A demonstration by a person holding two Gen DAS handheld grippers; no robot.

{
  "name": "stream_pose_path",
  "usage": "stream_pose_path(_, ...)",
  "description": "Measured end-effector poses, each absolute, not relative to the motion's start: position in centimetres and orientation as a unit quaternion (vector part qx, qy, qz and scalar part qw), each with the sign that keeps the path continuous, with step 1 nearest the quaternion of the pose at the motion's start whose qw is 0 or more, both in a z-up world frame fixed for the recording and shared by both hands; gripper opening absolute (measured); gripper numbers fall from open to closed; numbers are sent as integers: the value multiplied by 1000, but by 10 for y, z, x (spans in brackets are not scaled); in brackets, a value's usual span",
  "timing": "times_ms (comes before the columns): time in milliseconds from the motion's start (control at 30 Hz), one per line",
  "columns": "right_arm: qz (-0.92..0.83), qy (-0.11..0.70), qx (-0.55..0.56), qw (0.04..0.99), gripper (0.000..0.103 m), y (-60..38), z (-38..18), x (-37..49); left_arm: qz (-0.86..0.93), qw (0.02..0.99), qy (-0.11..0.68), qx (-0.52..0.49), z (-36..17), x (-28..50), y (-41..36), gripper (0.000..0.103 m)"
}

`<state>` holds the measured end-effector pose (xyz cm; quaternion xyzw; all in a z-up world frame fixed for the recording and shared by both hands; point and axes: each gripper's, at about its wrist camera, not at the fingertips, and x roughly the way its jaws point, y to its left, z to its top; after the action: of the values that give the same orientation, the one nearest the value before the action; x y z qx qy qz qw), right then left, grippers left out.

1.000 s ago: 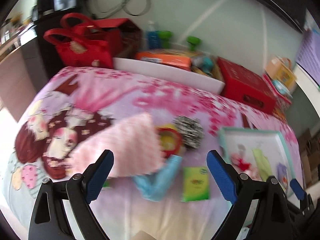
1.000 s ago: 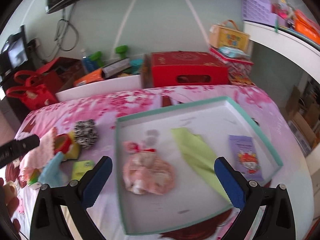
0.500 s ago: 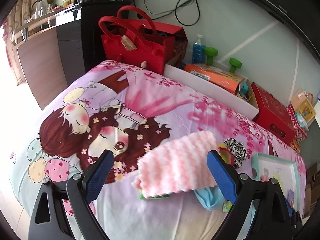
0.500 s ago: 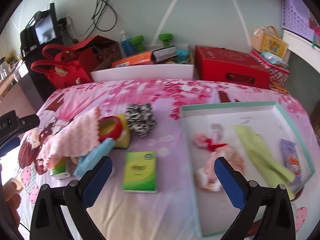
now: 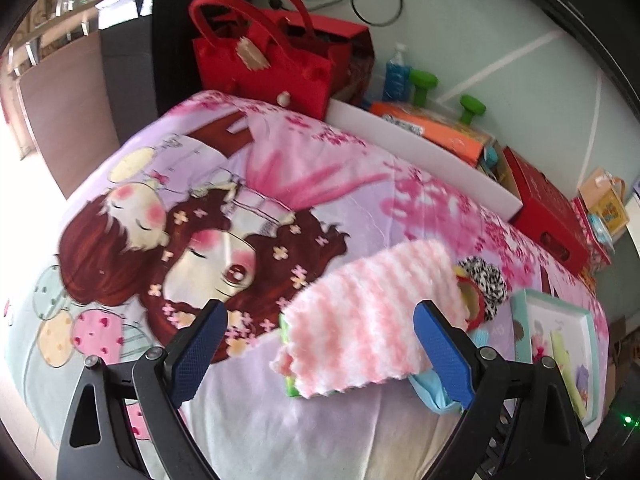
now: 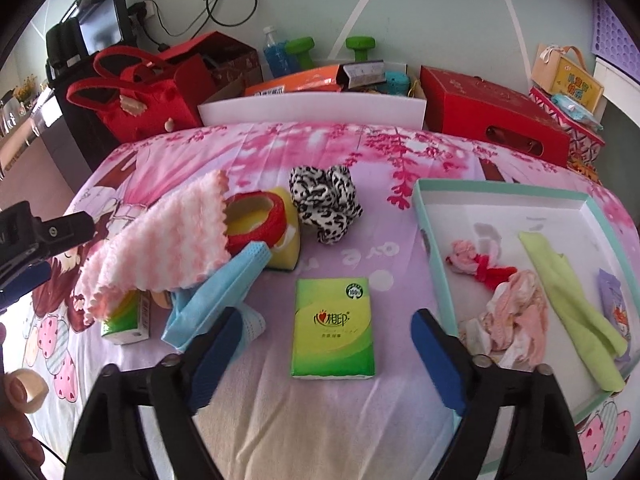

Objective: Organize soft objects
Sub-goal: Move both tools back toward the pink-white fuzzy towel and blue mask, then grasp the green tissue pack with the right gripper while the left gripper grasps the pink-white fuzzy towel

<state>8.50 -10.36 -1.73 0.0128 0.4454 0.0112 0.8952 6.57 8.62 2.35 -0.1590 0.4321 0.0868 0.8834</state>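
Left hand-held gripper [image 5: 316, 346] hangs with its blue pads spread wide and nothing between them, low over the near edge of the bed [image 5: 248, 184]; in its view the pink striped cloth [image 5: 372, 316] lies just ahead, draped over a green packet [image 5: 289, 380] and the blue mask [image 5: 430, 394], which I judge is why it sits humped instead of flat. Behind it are the zebra-print scrunchie [image 5: 486, 278] and, toward the bed's right edge, the teal-rimmed tray [image 5: 520, 320]. Turning to the right wrist view, my right hand-held gripper [image 6: 320, 354] is likewise wide open and empty, with the green tissue pack [image 6: 333, 328] lying flat between its pads near the front edge; its label shows Chinese characters and a small "100%" seal, the rest too fine to read. The tray's [image 6: 500, 192] floor already holds a pale pink garment [image 6: 516, 320], a lime cloth [image 6: 572, 312] and a small purple packet [image 6: 614, 312], so I take it as the collecting place, with the pile at the left still to sort.
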Motion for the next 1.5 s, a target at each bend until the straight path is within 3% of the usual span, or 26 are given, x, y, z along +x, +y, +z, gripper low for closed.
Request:
stream_pose_path(433,10,471,10,882,62,-100,-36,92,48,866,474,-154,-12,87,67,93)
stream_pose_path(500,8,474,9,881,59,-100,-38,92,45,865,476,-152,-16,89,65,84)
stream_pose_path(633,3,480,13,877,51,-103,-43,94,38,863,478,-156,-18,91,63,77)
stream_pose_path(700,5,482,17,876,51,-104,-45,95,37,862,477,-165,-18,91,64,64)
stream_pose_path(833,6,483,16,875,51,-104,-46,95,27,860,472,-190,-19,90,67,55)
stream_pose_path(1000,6,487,19,873,51,-105,-50,97,17,858,467,-214,-19,89,70,34)
stream_pose_path(1100,7,487,18,873,51,-105,-50,97,13,860,462,-216,-16,89,69,27)
stream_pose_path(1500,11,485,23,874,49,-107,-48,96,-1,869,443,-220,-1,84,70,22)
